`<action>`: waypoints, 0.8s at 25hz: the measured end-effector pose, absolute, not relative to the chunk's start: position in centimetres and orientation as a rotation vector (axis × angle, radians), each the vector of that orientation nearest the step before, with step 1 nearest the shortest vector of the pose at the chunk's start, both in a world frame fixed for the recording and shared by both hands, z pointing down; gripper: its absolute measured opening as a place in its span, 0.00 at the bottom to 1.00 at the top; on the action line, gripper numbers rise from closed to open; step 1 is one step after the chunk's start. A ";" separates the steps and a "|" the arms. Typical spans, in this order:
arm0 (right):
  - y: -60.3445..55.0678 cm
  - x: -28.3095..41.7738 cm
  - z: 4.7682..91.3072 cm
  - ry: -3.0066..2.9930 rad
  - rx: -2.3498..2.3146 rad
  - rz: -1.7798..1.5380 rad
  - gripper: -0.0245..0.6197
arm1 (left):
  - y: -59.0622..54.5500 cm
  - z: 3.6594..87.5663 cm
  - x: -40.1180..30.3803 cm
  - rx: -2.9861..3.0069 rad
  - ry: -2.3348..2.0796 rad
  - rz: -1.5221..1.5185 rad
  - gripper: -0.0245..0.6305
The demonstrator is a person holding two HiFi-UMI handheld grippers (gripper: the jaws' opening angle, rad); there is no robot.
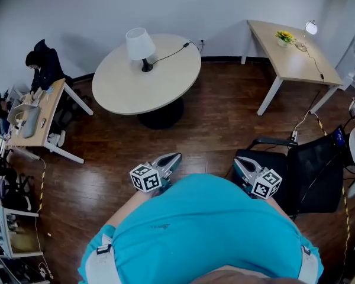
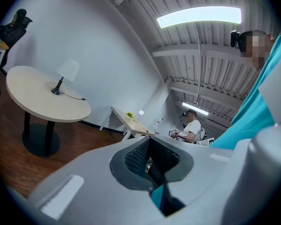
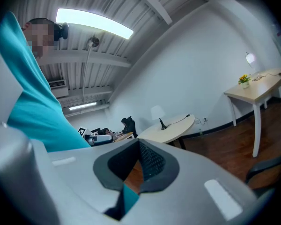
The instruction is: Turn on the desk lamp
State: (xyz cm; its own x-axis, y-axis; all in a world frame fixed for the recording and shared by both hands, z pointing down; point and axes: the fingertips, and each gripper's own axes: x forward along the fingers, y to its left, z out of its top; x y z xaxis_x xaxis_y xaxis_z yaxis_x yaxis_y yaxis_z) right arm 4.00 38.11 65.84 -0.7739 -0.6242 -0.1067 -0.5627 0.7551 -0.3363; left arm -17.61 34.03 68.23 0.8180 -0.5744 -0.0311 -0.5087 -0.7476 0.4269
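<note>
The desk lamp (image 1: pixel 139 45) has a white shade on a black stem and stands at the far side of a round beige table (image 1: pixel 130 93). Its black cable runs right toward the wall, and the shade shows no glow. Both grippers are held close to the person's teal shirt, well short of the table. My left gripper (image 1: pixel 170 160) is shut and holds nothing. My right gripper (image 1: pixel 245 167) is shut and holds nothing too. In the left gripper view the lamp (image 2: pixel 66 74) is far off at the left. The right gripper view has the lamp (image 3: pixel 158 114) small at centre.
A rectangular desk (image 1: pixel 293 64) at the back right carries yellow flowers (image 1: pixel 284 37) and a small lit lamp (image 1: pixel 310 27). A black office chair (image 1: pixel 310 176) stands close on my right. A person (image 1: pixel 42 64) sits at a desk on the left. The floor is dark wood.
</note>
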 end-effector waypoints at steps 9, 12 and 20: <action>36.5 11.6 68.3 2.739 -0.871 -0.455 0.04 | 33.5 69.9 -9.1 2.575 -0.817 -0.130 0.20; 34.8 11.8 69.2 2.751 -0.833 -0.462 0.04 | 32.0 70.3 -9.0 2.561 -0.851 -0.143 0.20; 27.0 2.1 66.8 2.796 -0.863 -0.439 0.04 | 24.8 69.9 -18.6 2.572 -0.851 -0.240 0.20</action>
State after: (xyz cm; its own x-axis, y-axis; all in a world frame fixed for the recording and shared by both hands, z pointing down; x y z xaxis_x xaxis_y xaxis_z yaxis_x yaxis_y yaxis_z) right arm 2.11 26.96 66.77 -0.8144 -0.5739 -0.0860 -0.5199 0.7875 -0.3309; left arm -18.60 24.84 69.93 0.7978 -0.6020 -0.0315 -0.5297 -0.7250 0.4402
